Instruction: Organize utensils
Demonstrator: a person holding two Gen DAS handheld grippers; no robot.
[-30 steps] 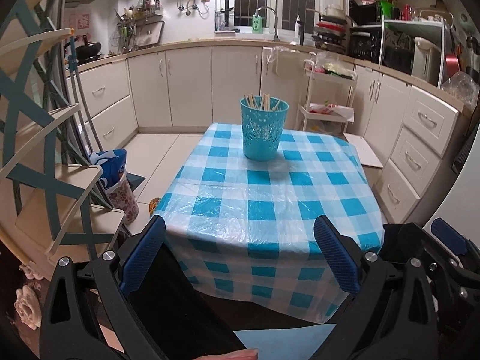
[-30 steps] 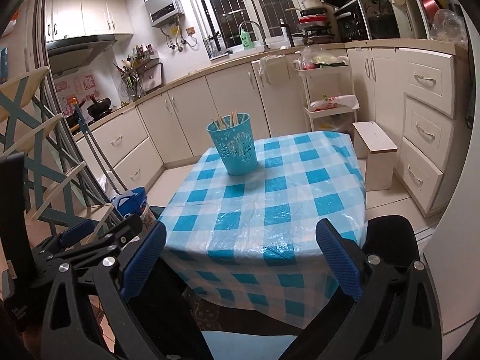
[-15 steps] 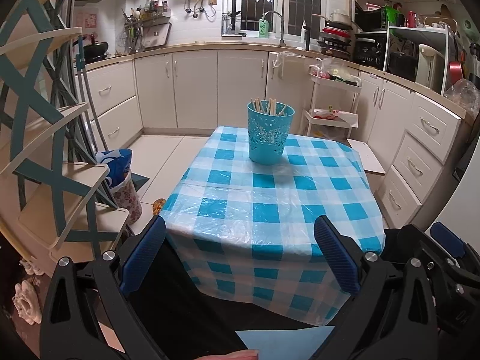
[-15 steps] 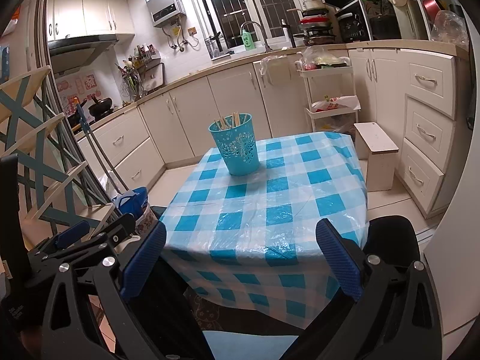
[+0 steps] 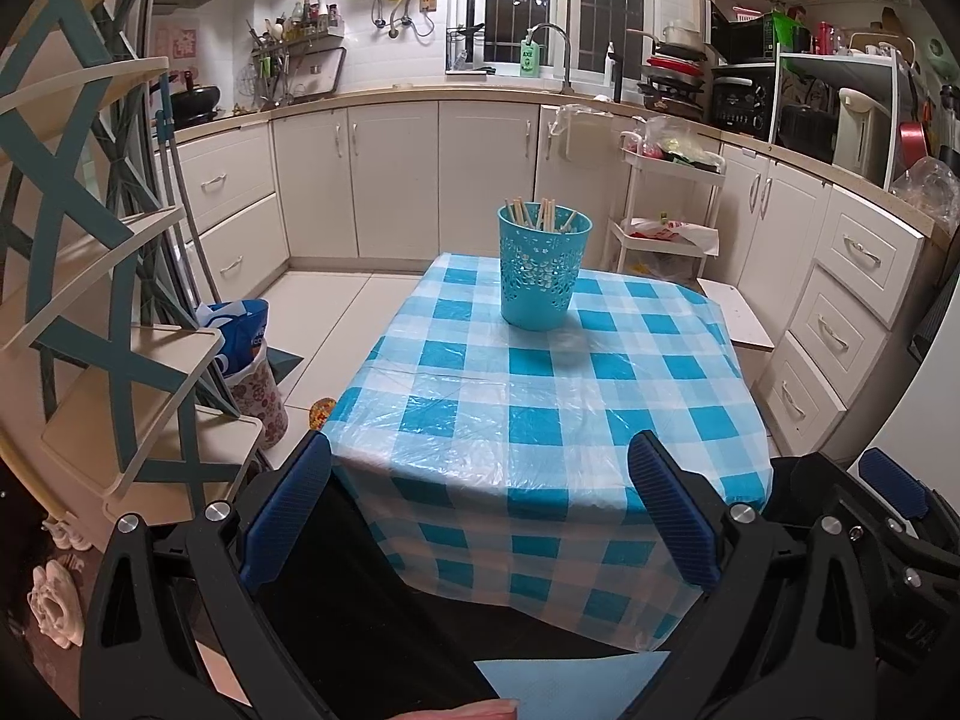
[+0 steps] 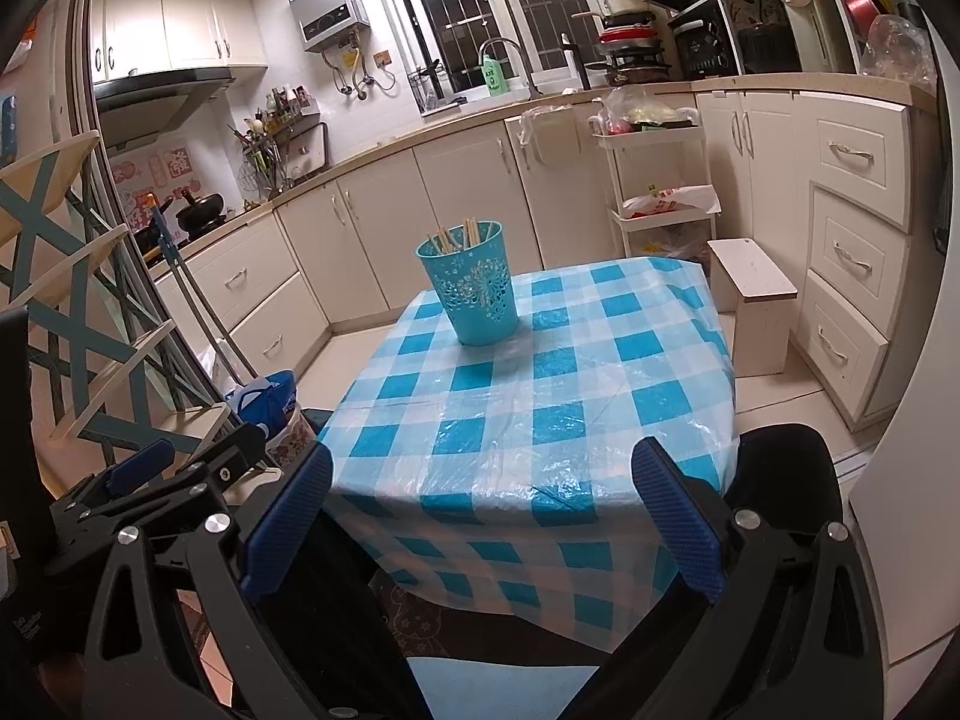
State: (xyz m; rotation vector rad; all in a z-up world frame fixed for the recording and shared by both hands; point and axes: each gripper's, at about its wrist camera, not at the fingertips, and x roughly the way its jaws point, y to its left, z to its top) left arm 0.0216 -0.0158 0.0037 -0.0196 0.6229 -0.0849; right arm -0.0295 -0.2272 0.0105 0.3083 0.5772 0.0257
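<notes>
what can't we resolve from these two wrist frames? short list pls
- Chopsticks: only the tips show above the rim of the teal holder; its wall hides the rest, so no count, in either view.
- Near table edge below the checked cloth: cut off by the left gripper and right gripper, both open.
- Bottle label by the sink: too small to read.
- Floor under the table: hidden by the cloth overhang.
</notes>
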